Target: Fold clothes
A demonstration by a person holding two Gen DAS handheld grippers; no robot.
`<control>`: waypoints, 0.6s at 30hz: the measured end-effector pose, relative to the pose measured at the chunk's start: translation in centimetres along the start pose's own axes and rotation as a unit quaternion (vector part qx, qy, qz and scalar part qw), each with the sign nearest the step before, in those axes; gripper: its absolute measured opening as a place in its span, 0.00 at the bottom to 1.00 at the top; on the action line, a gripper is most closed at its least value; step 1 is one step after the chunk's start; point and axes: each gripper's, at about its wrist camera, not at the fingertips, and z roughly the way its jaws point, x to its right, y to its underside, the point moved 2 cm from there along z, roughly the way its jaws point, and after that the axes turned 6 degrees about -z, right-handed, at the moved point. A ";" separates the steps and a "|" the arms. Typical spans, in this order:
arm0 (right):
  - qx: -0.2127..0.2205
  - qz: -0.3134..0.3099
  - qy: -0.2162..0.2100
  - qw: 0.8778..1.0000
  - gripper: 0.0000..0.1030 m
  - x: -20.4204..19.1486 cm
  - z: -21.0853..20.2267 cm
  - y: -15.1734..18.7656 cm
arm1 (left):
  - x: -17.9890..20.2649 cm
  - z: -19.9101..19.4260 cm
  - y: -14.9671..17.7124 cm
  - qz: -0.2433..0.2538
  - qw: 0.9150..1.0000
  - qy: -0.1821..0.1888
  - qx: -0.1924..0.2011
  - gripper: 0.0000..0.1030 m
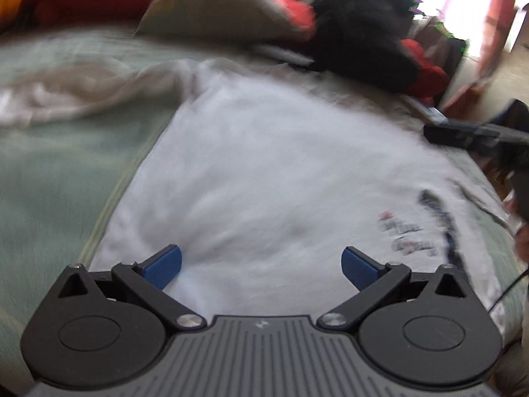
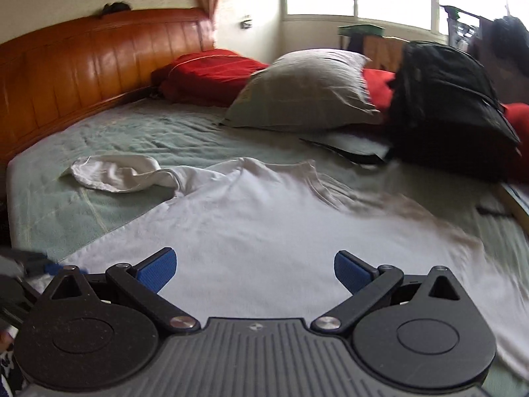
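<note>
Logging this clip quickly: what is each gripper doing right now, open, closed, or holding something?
Left gripper: open, holding nothing, over the white shirt.
Right gripper: open, holding nothing, also over the white shirt.

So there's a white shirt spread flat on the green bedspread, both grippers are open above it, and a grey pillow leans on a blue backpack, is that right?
Not quite: the backpack is black, not blue, as the right wrist view shows. The rest holds: white shirt on the green bedspread, left gripper and right gripper open above it, grey pillow against the backpack.
</note>
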 end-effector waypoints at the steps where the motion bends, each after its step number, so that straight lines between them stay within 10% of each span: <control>1: -0.001 -0.009 -0.004 1.000 1.00 0.0 0.7 -0.6 | -0.2 -0.1 0.1 -0.001 1.000 -0.003 -0.004 0.99; 8: -0.026 -0.021 -0.046 0.998 1.00 0.7 6.4 -2.5 | -0.9 -0.9 -1.7 -0.014 0.999 -0.033 -0.019 0.99; 18: -0.035 0.028 -0.110 0.993 1.00 2.8 11.4 1.7 | -0.8 3.3 -13.5 -0.007 0.999 -0.040 0.019 0.99</control>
